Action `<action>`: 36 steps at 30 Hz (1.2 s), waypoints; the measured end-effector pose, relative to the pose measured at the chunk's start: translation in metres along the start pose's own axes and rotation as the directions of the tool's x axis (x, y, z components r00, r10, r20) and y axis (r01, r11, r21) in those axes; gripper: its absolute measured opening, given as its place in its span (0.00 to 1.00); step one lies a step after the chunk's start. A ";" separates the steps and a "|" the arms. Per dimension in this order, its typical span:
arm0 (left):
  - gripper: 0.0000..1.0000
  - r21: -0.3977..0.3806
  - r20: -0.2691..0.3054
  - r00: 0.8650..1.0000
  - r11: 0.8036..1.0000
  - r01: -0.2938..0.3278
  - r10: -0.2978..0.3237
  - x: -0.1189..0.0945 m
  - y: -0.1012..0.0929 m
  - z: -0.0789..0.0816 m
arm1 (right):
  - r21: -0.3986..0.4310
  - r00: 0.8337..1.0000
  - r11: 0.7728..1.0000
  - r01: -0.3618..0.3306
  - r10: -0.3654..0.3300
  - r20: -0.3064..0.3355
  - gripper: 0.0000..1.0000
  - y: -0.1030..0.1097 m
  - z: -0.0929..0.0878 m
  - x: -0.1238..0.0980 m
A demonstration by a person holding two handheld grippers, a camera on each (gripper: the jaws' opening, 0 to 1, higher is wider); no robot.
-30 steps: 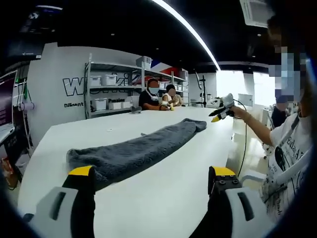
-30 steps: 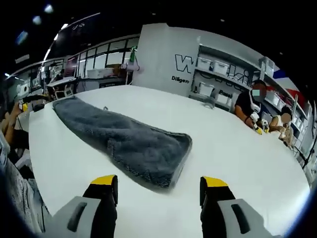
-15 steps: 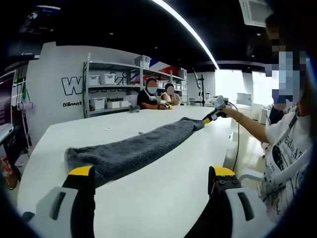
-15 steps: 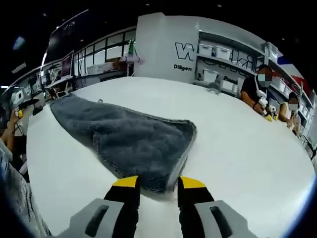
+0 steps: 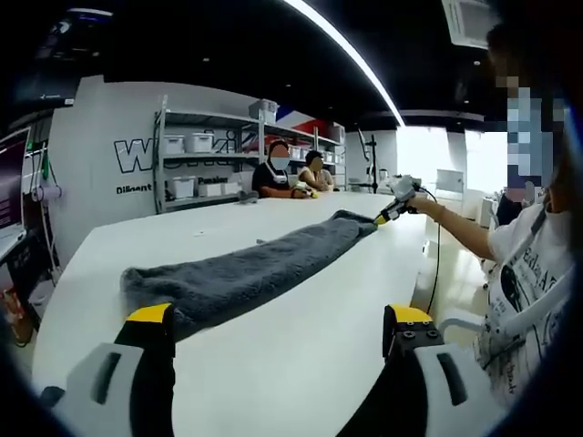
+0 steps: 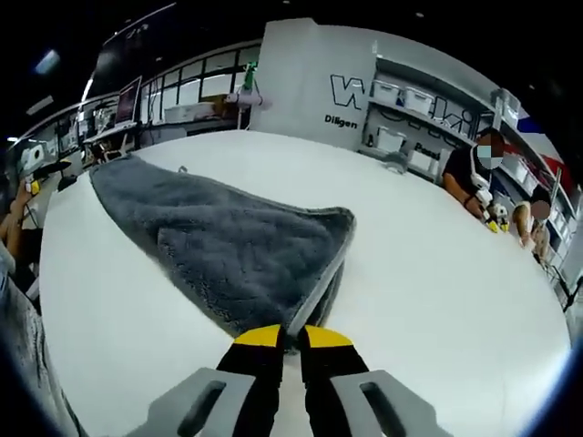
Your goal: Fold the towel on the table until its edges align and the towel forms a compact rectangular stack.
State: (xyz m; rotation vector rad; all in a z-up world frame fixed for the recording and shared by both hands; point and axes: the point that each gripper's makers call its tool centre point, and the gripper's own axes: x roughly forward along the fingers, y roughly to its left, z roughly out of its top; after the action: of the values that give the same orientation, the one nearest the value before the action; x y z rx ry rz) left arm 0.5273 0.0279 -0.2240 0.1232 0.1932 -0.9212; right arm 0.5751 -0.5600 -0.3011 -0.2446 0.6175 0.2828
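Two tongs work at the grey towel [image 5: 246,278] lying long on the white surface [image 6: 455,273]: the right tongs [image 6: 291,339] are clamped on one corner (slightly raised), the left tongs [image 5: 278,332] stay apart near the opposite end.

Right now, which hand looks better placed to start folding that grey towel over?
The right. Its gripper is shut on the near end of the long grey fluffy towel, ready to lift. The left gripper hangs open, jaws apart, short of the towel's other end.
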 end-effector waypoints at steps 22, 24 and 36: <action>0.99 -0.011 -0.020 1.000 1.000 -0.023 0.023 -0.007 0.004 -0.005 | 0.031 0.985 0.988 0.153 -0.150 -0.083 0.46 -0.033 -0.015 -0.020; 0.99 -0.015 -0.023 0.999 0.999 -0.033 0.033 -0.007 0.008 -0.006 | 0.019 0.980 0.982 0.187 -0.185 -0.080 0.55 -0.032 -0.010 -0.029; 0.99 -0.060 -0.030 0.998 0.996 -0.064 0.063 -0.005 0.019 -0.011 | -0.037 0.990 0.990 0.137 -0.136 0.020 0.74 0.031 0.030 -0.070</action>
State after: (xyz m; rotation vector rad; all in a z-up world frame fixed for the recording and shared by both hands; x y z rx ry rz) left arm 0.5384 0.0448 -0.2334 0.0852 0.2416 -0.8500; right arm 0.5260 -0.5351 -0.2399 -0.3199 0.5761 0.1648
